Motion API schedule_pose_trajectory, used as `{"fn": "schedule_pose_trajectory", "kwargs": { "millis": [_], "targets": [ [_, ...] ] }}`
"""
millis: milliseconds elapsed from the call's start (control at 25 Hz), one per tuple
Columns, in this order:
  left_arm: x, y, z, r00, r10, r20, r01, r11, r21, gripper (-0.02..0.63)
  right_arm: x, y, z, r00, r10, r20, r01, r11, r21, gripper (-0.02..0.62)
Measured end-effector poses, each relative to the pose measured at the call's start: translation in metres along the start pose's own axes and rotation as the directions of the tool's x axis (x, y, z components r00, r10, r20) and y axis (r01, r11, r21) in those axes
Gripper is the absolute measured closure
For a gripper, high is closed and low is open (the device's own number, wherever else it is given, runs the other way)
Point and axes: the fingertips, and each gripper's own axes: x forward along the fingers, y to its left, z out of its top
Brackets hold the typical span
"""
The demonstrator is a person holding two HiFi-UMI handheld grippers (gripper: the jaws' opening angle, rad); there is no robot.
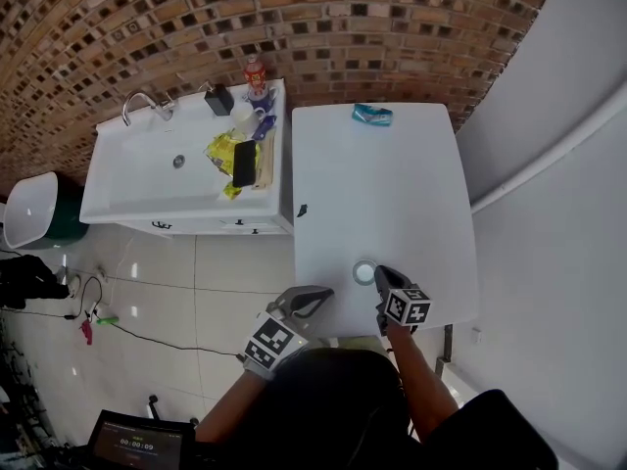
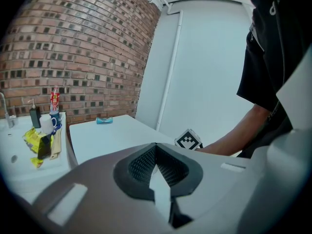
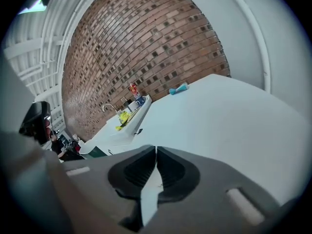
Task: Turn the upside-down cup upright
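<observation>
The cup [image 1: 364, 272] is seen low in the head view, near the front edge of the white surface [image 1: 372, 194]; which way up it stands cannot be told. The right tool [image 1: 379, 271] is held just beside it, jaws clenched on nothing. The left tool [image 1: 315, 296] is held at the surface's lower left corner, likewise clenched and empty. A blue packet [image 1: 372, 115] is spotted at the surface's top end, and a sink [image 1: 147, 179] at upper left.
</observation>
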Motion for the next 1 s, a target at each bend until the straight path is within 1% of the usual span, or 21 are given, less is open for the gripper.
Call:
{"fn": "schedule_pose_trajectory", "kwargs": {
  "millis": [80, 240, 280, 360, 520, 680, 720, 800, 1000],
  "targets": [
    [0.000, 0.001, 0.000, 1.000, -0.002, -0.002, 0.002, 1.000, 0.002, 0.591, 0.000, -0.002, -0.003, 1.000, -0.009, -0.005, 0.009, 1.000, -0.003, 0.594],
    [0.000, 0.000, 0.001, 1.000, -0.006, 0.003, 0.006, 1.000, 0.008, 0.591, 0.000, -0.002, -0.006, 0.999, -0.025, -0.024, 0.024, 0.999, -0.039, 0.592],
    [-0.001, 0.000, 0.001, 1.000, -0.008, 0.006, 0.008, 1.000, 0.011, 0.591, 0.000, -0.003, -0.006, 0.999, -0.031, -0.028, 0.030, 0.999, -0.044, 0.585],
    [-0.001, -0.001, 0.001, 1.000, -0.012, 0.011, 0.012, 1.000, 0.018, 0.591, -0.001, -0.005, -0.006, 0.998, -0.051, -0.031, 0.049, 0.997, -0.055, 0.548],
    [-0.006, -0.003, 0.002, 0.999, -0.026, 0.031, 0.026, 0.999, 0.029, 0.591, -0.017, -0.005, 0.003, 0.995, -0.103, 0.000, 0.103, 0.988, -0.116, 0.543],
    [-0.021, -0.010, 0.003, 0.997, -0.051, 0.054, 0.049, 0.998, 0.039, 0.591, -0.046, 0.019, 0.013, 0.990, -0.135, 0.050, 0.141, 0.974, -0.176, 0.546],
    [-0.025, -0.012, 0.002, 0.997, -0.059, 0.059, 0.056, 0.998, 0.041, 0.591, -0.053, 0.026, 0.014, 0.988, -0.142, 0.060, 0.151, 0.970, -0.189, 0.556],
    [-0.033, -0.018, -0.001, 0.995, -0.077, 0.068, 0.075, 0.996, 0.041, 0.591, -0.067, 0.041, 0.013, 0.985, -0.155, 0.080, 0.169, 0.963, -0.211, 0.603],
    [-0.056, -0.037, -0.012, 0.987, -0.136, 0.087, 0.132, 0.990, 0.044, 0.591, -0.099, 0.080, 0.000, 0.977, -0.175, 0.125, 0.203, 0.941, -0.271, 0.603]
  ]
}}
